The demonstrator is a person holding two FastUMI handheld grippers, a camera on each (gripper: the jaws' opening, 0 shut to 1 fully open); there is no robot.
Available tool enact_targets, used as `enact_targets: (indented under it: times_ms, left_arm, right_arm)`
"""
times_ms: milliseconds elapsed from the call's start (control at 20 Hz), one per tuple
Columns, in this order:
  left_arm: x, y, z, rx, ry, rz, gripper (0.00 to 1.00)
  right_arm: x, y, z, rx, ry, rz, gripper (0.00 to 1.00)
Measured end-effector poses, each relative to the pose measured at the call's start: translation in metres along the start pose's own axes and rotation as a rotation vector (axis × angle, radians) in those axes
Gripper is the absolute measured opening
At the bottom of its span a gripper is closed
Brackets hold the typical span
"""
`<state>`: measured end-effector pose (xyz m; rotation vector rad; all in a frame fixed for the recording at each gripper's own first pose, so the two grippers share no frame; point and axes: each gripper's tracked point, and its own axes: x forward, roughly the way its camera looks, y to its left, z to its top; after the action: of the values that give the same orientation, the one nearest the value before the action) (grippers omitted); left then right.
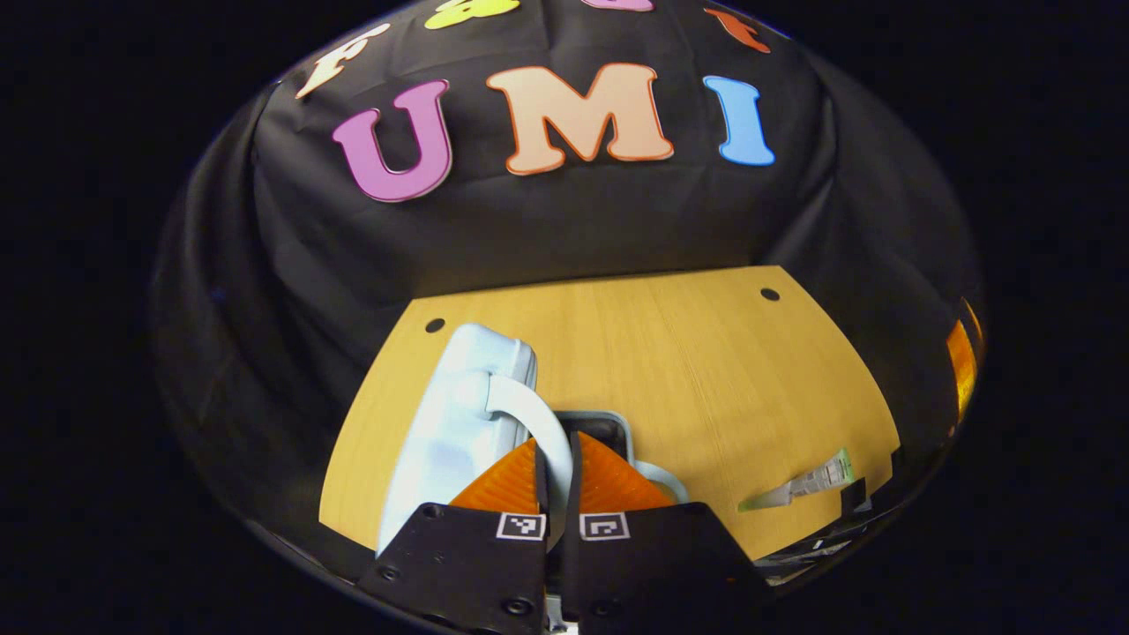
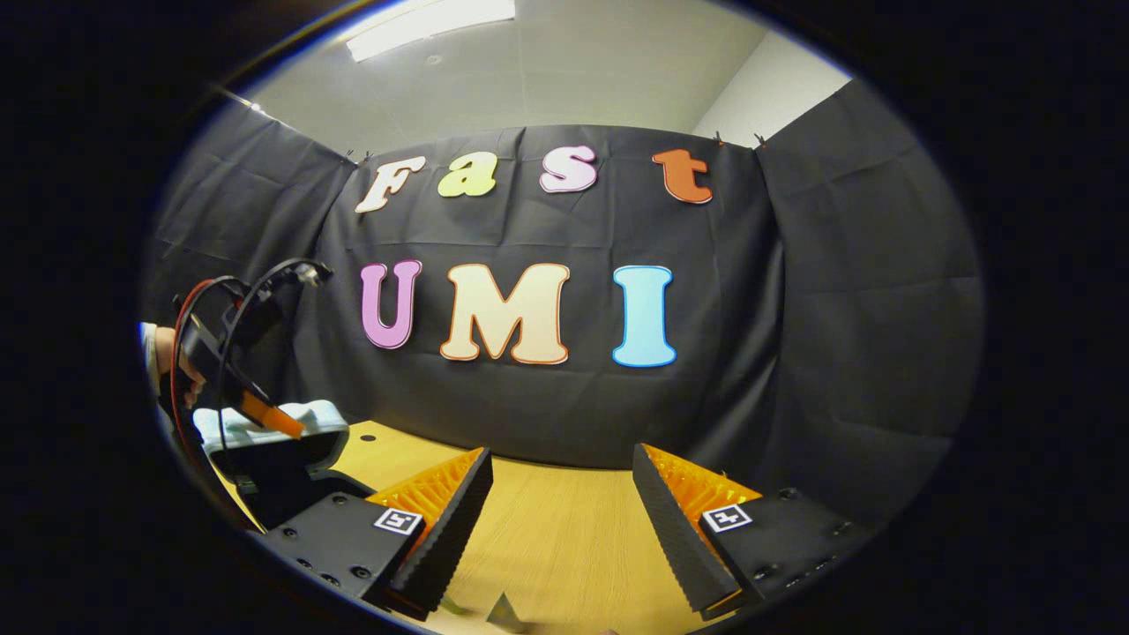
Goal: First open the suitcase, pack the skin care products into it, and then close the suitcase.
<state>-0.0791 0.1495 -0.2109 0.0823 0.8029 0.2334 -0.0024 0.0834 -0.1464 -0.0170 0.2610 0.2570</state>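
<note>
Fingers of the left gripper pinch the pale handle of the suitcase, whose light blue lid stands raised on the table. A tube lies well apart, off to the gripper's right. The right gripper hangs over bare tabletop, jaws spread wide, with the suitcase far off to its left beside the other gripper.
</note>
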Motion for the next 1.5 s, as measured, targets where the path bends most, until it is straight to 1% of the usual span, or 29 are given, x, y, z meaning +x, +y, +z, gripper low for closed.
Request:
enact_targets:
  times_ms: [100, 350, 450, 600, 750, 850, 900, 950, 1000, 1150, 1200, 1300, 1400, 1500]
  left_arm:
    - [-0.008, 0.014, -0.003, -0.020, -0.025, 0.023, 0.00]
    - [-0.005, 0.055, 0.008, 0.019, -0.072, 0.110, 0.00]
    - [-0.002, 0.071, 0.013, -0.007, -0.097, 0.115, 0.00]
    - [0.001, 0.098, 0.012, -0.038, -0.114, 0.144, 0.00]
    - [0.003, 0.131, 0.006, -0.050, -0.100, 0.162, 0.00]
    - [0.009, 0.156, 0.001, -0.074, -0.095, 0.173, 0.00]
    - [0.010, 0.168, -0.001, -0.095, -0.110, 0.202, 0.00]
    - [0.011, 0.182, 0.005, -0.089, -0.163, 0.229, 0.00]
    - [0.017, 0.187, 0.004, -0.089, -0.172, 0.219, 0.00]
    - [0.030, 0.199, -0.010, -0.097, -0.139, 0.214, 0.00]
    - [0.035, 0.205, -0.018, -0.106, -0.119, 0.228, 0.00]
    - [0.043, 0.214, -0.031, -0.135, -0.089, 0.222, 0.00]
    - [0.054, 0.221, -0.043, -0.177, -0.067, 0.211, 0.00]
    - [0.068, 0.228, -0.059, -0.179, -0.036, 0.214, 0.00]
  right_arm:
    - [0.003, 0.004, 0.001, -0.002, -0.001, -0.005, 0.99]
    - [0.015, 0.017, 0.012, -0.039, -0.031, -0.045, 0.99]
    - [0.021, 0.026, 0.011, -0.034, -0.021, -0.069, 0.99]
    - [0.028, 0.042, 0.016, -0.021, -0.028, -0.107, 0.99]
    - [0.036, 0.057, 0.021, -0.053, -0.053, -0.143, 0.99]
    - [0.038, 0.064, 0.023, -0.054, -0.062, -0.169, 1.00]
    - [0.040, 0.067, 0.025, -0.048, -0.064, -0.181, 0.99]
    - [0.041, 0.069, 0.023, -0.047, -0.064, -0.193, 0.99]
    - [0.042, 0.070, 0.023, -0.054, -0.060, -0.210, 0.99]
    - [0.048, 0.075, 0.020, -0.091, -0.040, -0.232, 0.99]
    - [0.050, 0.076, 0.021, -0.103, -0.035, -0.242, 0.99]
    - [0.050, 0.078, 0.022, -0.117, -0.031, -0.258, 1.00]
    - [0.051, 0.081, 0.022, -0.140, -0.028, -0.266, 0.98]
    - [0.052, 0.082, 0.021, -0.171, -0.022, -0.273, 0.99]
